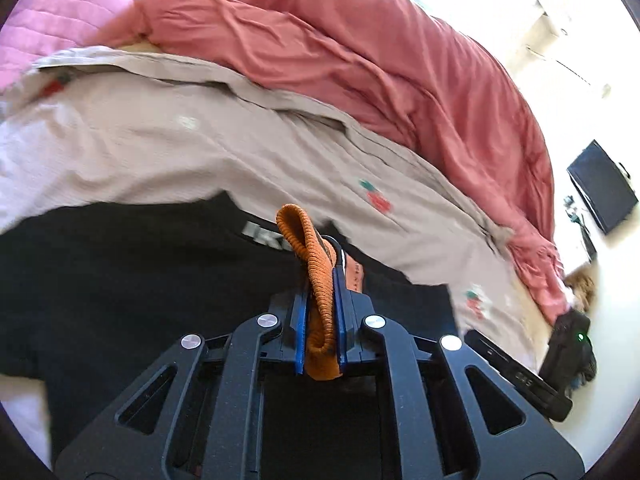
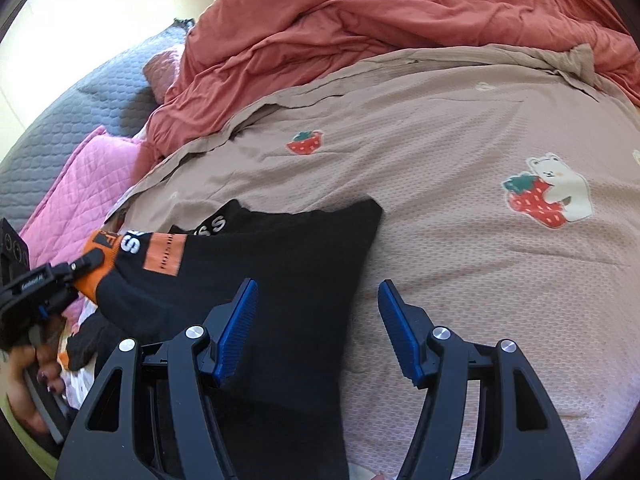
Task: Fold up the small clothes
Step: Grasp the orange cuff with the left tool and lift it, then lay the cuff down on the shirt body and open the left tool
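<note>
Sock point(image 1: 316, 280) toe hidden btwn fingers point(image 1: 301, 312)

2 grippers: left gripper point(image 1: 320, 304), right gripper point(image 2: 316, 320). 1 black-and-orange sock point(image 2: 168, 264), 1 black garment point(image 2: 304, 264) under it. 1 beige strawberry sheet point(image 2: 460, 248) beneath the garment; 1 red duvet point(image 2: 400, 12) and 1 pink quilted pillow point(image 2: 84, 184) beyond it. strawberry prints: 2 on the sheet.

Left gripper point(image 1: 320, 320) fingers clamped tight, angled downward; right gripper point(image 2: 316, 320) fingers spread wide, nothing between.
</note>
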A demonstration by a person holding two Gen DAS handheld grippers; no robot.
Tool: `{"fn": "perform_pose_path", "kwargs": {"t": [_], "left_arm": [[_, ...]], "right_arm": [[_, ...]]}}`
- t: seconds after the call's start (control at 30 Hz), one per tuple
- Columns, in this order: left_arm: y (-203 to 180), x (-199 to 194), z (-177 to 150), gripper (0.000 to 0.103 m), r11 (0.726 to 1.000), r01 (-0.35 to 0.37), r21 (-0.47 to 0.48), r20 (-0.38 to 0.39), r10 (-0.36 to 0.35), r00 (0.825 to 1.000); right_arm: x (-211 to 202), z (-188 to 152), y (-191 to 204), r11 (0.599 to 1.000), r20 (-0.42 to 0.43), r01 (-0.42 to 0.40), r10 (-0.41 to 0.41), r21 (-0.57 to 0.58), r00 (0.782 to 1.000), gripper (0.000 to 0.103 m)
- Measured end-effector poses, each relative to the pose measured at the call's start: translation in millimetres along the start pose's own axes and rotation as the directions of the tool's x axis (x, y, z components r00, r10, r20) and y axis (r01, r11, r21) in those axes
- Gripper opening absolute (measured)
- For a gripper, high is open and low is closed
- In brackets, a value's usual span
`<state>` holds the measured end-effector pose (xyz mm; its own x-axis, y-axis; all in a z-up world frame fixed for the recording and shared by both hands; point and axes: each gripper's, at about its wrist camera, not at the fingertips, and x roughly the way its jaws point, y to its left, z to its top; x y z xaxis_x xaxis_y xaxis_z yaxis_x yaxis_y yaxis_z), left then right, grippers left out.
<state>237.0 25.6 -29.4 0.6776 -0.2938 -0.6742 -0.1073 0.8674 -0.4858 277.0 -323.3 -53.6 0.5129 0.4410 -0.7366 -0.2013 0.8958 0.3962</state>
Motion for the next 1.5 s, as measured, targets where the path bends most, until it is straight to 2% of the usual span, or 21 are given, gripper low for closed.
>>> {"fn": "perform_pose_path", "kwargs": {"t": [0.13,0.3,0.4,0.57,0.67,0.8,0.97,1.03,1.1,1.17,1.23,1.33,1.4,1.47,1.5], "left_arm": [[31.9,-12.7,8.1,0.004,0.997,-0.068,-0.027,0.031,0.068,0.997],[57.1,-20.1,8.8,0.004,0.991,-0.128,-0.044,0.044,0.130,0.991],[70.4,-14.2,2.6,0.004,0.987,-0.151,-0.051,0.015,0.152,0.988],[91.0,9.4,-9.5,0.004,0.979,-0.200,-0.048,-0.076,0.196,0.978],[101.4,14.6,-14.0,0.005,0.973,-0.225,-0.050,-0.094,0.219,0.971],[111.8,16.7,-15.0,0.010,0.966,-0.256,-0.032,-0.110,0.251,0.962],[111.6,2.2,-12.3,0.010,0.954,-0.300,-0.006,-0.062,0.299,0.952],[106.5,-10.4,-10.1,0.010,0.958,-0.286,-0.007,-0.025,0.286,0.958],[94.9,-20.2,-9.7,0.009,0.964,-0.267,0.014,0.005,0.267,0.964],[75.3,-20.7,-13.6,0.009,0.970,-0.231,0.071,0.000,0.232,0.973],[53.1,-14.1,-21.8,0.010,0.963,-0.214,0.162,-0.019,0.220,0.975],[40.8,6.2,-36.8,0.013,0.937,-0.248,0.247,-0.069,0.272,0.960],[51.8,18.9,-45.4,0.013,0.929,-0.290,0.231,-0.117,0.322,0.939],[65.7,22.7,-50.6,0.013,0.933,-0.297,0.201,-0.140,0.327,0.934],[70.4,23.1,-52.2,0.014,0.936,-0.296,0.193,-0.147,0.325,0.934]], "right_arm": [[7.4,-4.7,16.1,0.999,-0.008,-0.014,0.014,-0.052,1.000,0.061],[22.6,-20.1,54.0,0.980,-0.038,-0.030,0.023,-0.198,0.999,0.061],[35.7,-31.9,69.1,0.964,-0.075,-0.025,0.005,-0.265,0.997,0.061],[56.9,-43.0,65.5,0.967,-0.146,0.023,-0.061,-0.253,0.987,0.061],[60.3,-44.0,59.0,0.974,-0.162,0.019,-0.056,-0.224,0.985,0.060],[60.9,-46.4,59.6,0.969,-0.173,0.032,-0.077,-0.246,0.982,0.060],[57.3,-43.5,57.2,0.973,-0.184,0.012,-0.056,-0.232,0.981,0.061],[47.1,-36.8,54.4,0.979,-0.148,-0.014,-0.017,-0.203,0.989,0.062],[36.1,-31.2,54.5,0.978,-0.090,0.000,-0.019,-0.211,0.996,0.066],[29.3,-27.8,56.5,0.973,-0.045,0.012,-0.023,-0.229,0.999,0.066],[30.2,-28.4,60.8,0.970,-0.034,0.008,-0.017,-0.241,0.999,0.066],[37.8,-37.1,74.7,0.952,-0.057,-0.002,-0.016,-0.307,0.998,0.066],[46.1,-44.4,83.5,0.934,-0.082,0.005,-0.037,-0.358,0.996,0.066],[54.5,-50.4,85.6,0.927,-0.117,0.013,-0.061,-0.374,0.991,0.066],[62.0,-53.5,83.3,0.927,-0.148,0.036,-0.098,-0.372,0.984,0.066]]}}
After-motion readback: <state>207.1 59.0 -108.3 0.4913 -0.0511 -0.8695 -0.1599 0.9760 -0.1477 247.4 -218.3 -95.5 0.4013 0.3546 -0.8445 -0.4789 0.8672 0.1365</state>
